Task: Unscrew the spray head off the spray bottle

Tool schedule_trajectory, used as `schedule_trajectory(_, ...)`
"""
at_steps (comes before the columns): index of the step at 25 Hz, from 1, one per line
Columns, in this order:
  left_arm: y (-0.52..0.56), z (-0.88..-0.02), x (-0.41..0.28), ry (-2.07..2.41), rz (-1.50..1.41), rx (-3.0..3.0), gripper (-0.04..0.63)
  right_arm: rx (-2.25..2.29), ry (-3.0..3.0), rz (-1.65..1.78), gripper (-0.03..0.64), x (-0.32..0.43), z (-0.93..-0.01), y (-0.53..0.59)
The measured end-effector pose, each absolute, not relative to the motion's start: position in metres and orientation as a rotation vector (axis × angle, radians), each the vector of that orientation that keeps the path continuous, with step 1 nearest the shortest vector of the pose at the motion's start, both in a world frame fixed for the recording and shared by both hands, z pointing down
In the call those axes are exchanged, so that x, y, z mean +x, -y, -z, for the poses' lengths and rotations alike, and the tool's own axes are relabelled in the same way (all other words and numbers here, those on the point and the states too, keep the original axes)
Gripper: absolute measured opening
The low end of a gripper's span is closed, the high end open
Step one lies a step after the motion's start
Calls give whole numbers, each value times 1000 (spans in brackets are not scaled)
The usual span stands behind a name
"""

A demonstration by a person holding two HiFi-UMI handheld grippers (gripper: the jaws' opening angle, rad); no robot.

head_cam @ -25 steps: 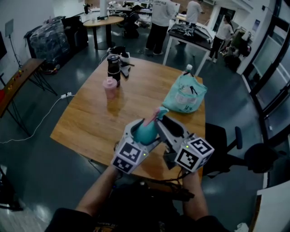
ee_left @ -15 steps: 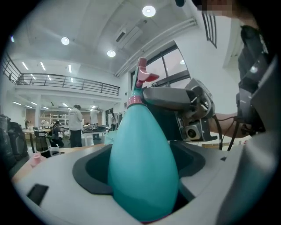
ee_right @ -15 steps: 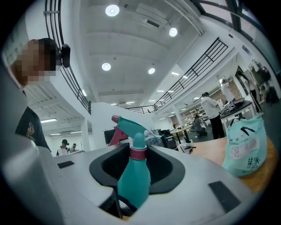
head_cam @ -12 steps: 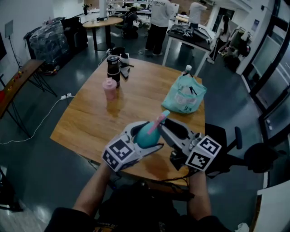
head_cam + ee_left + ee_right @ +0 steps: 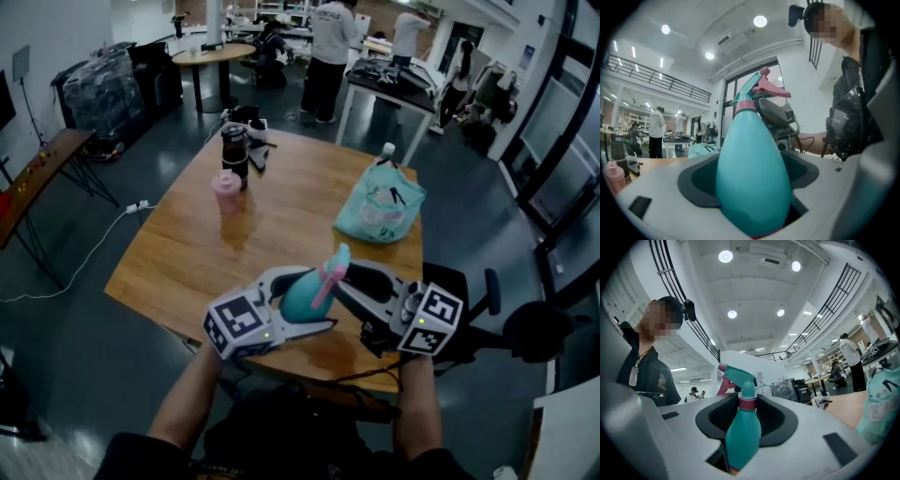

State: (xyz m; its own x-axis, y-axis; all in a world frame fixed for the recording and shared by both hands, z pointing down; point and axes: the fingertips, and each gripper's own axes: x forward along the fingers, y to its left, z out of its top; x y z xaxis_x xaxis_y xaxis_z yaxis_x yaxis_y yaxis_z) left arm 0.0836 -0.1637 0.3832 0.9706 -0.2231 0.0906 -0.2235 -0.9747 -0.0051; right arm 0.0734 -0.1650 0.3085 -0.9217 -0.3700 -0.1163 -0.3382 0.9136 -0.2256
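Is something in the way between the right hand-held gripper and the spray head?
No, nothing visible is. The spray bottle stands between the jaws of the right hand-held gripper, its spray head near their tips. The left hand-held gripper holds the body.

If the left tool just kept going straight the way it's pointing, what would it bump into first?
The left tool is clamped on the spray bottle, so that comes first. Straight behind it sits the right tool, likely next, though depth is unclear.

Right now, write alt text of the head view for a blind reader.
The left hand-held gripper and right hand-held gripper hold a teal spray bottle over a wooden table. A pink cup, dark bottle and teal bag stand on it.
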Motion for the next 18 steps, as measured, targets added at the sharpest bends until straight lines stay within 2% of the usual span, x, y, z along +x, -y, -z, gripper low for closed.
schedule_trajectory(4, 174, -380, 83, 466, -108, 3110, 411, -626, -2881, 291, 130, 76, -309, 171)
schedule_trajectory(13, 219, -386, 63, 1012, -156, 3008, 411, -875, -2762, 333, 132, 84, -308, 193)
schedule_trajectory(18, 218, -387, 64, 1050, -150, 2996, 411, -963, -2799, 296, 132, 73, -313, 196)
